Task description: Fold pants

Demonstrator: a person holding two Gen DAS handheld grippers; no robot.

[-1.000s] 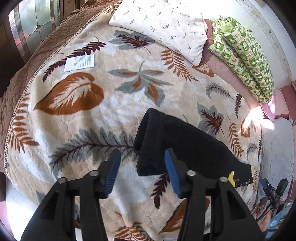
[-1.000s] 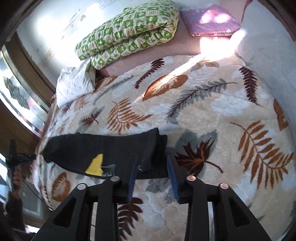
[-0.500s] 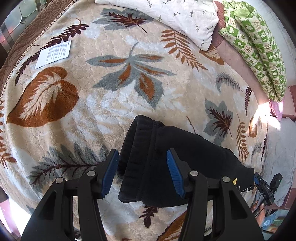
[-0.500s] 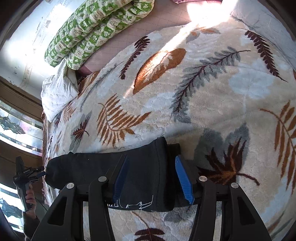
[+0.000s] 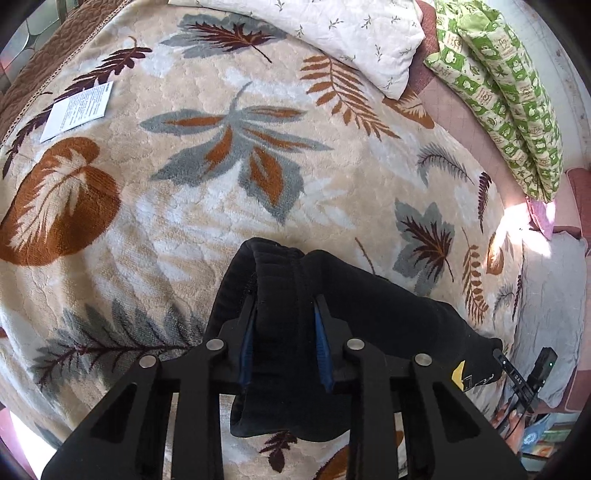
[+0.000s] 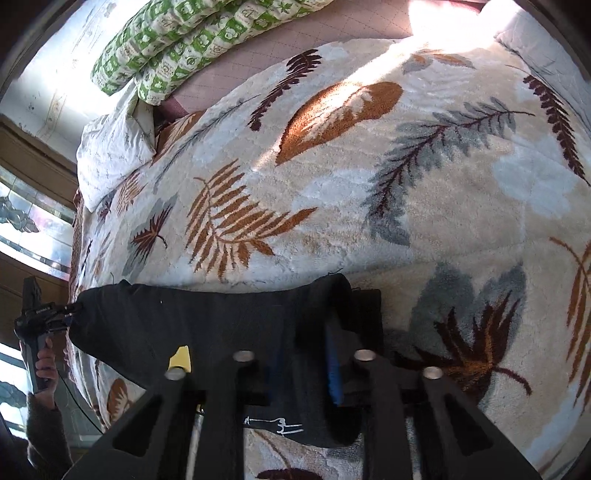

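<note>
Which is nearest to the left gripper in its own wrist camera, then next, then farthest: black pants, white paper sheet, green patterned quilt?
1. black pants, clamped in the left gripper.
2. white paper sheet, far left on the blanket.
3. green patterned quilt, far right by the wall.

pants (image 5: pixel 369 295) black | blanket (image 5: pixel 221 206) cream, leaf-patterned | quilt (image 5: pixel 517 110) green-checked

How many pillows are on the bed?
2 that I can see. A white pillow with little leaf sprigs lies at the far end of the blanket. A green patterned pillow lies beside it, along the wall. More may be outside the pictures.
</note>
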